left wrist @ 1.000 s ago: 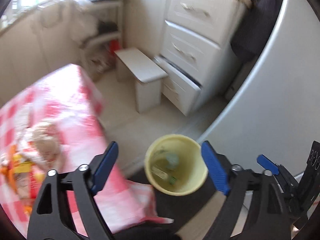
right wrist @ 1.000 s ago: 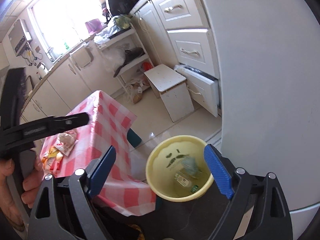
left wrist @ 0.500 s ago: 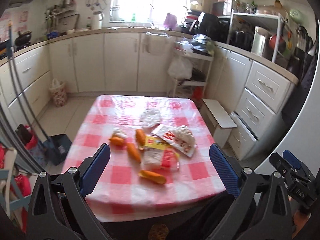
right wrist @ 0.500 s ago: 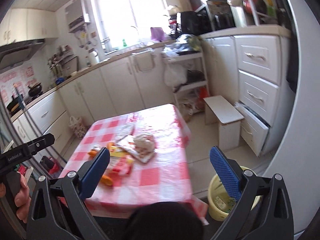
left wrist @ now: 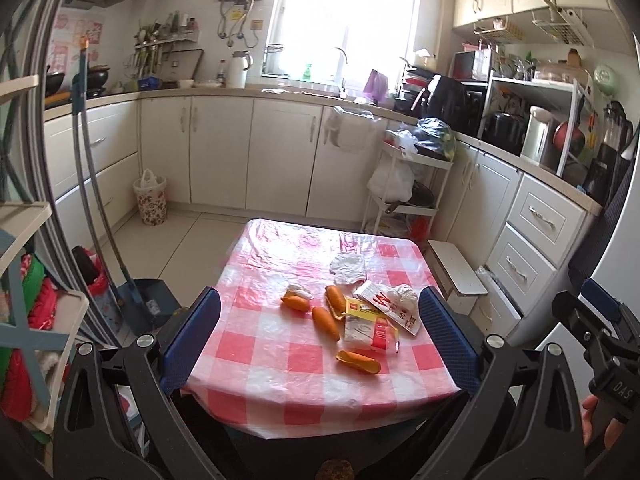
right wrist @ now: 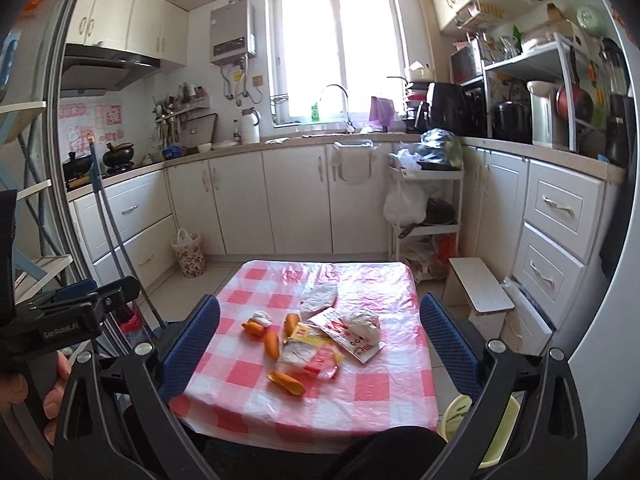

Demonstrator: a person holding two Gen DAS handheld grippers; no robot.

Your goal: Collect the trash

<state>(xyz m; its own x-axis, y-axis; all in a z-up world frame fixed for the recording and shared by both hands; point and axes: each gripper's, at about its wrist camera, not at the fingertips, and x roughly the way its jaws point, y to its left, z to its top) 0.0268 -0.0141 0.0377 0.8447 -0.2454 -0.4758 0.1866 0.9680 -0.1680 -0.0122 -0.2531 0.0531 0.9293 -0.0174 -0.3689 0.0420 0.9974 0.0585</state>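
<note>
Left gripper: jaws spread wide, released, nothing between the pads — they have just been opening. It hangs in front of the counter, apart from the litter.
Right gripper: jaws released and spread wide, having just been opening; empty. Its body shows at the right edge of the left wrist view, partly cut off.
Counter: small, covered with a red-and-white checked plastic cloth; the near edge is hidden behind the gripper frames.
Trash: a loose cluster right of the counter's centre — orange peel pieces, a yellow-and-red wrapper, a crumpled white wad on a red-printed packet, a flat clear bag behind them. Printing on the wrappers cannot be read.
Bin: pale yellow, on the floor at the counter's near right corner; only part of its rim shows behind the right gripper's frame, contents hidden.
Hands: fingers on the left gripper's handle at the left edge of the right wrist view, cut off by the frame.
Dark shape: at the bottom centre of the right wrist view, not identifiable.
</note>
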